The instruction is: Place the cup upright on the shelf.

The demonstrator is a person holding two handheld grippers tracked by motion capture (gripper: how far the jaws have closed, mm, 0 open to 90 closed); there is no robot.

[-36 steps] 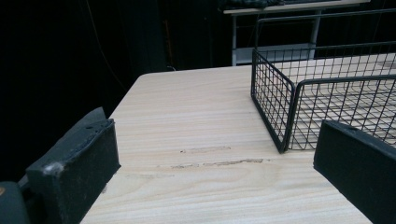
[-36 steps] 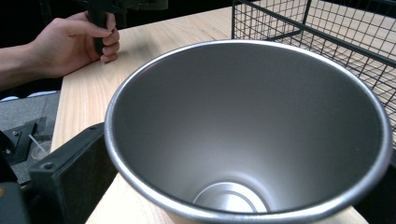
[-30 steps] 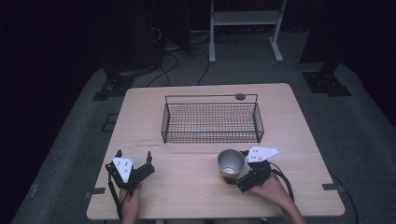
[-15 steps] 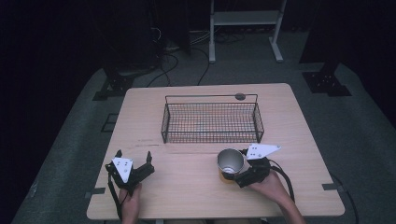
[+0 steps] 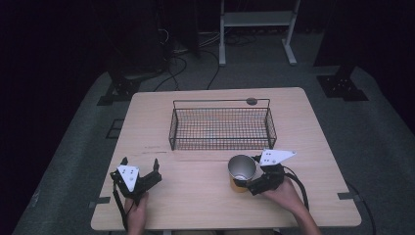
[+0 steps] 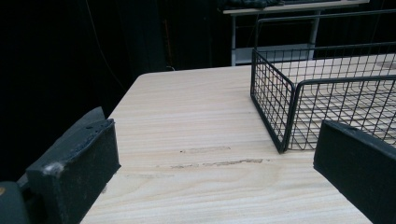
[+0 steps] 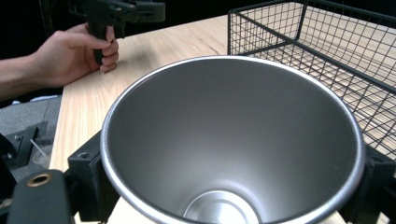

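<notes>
Steel tumbler (image 5: 242, 171), round, tapered, brushed silver inside with a rolled rim, orange-tan band at its base in the high view; upright on the near right part of the table, just in front of the basket. Right gripper (image 5: 250, 177), black with a grey three-cornered plate on top, clamped on the tumbler, one jaw on each side of the wall; in the right gripper view the open mouth (image 7: 233, 140) sits between the jaws, flat bottom disc visible. Left gripper (image 5: 140, 165) held low at the near left, jaws spread wide with nothing between them; padded matte black faces in the left gripper view. Left hand (image 7: 77, 51) wrapped around its handle. Black wire-mesh basket (image 5: 221, 127), rectangular, thin rod frame, sits mid-table, empty. Pale wood-grain table (image 5: 195, 200), rounded corners, a few dark scuff marks (image 6: 212, 162) near the basket's corner. Grey carpeted floor (image 5: 377, 147), dark surroundings, cables (image 5: 181, 63) and a white metal stand (image 5: 257, 22) behind.
</notes>
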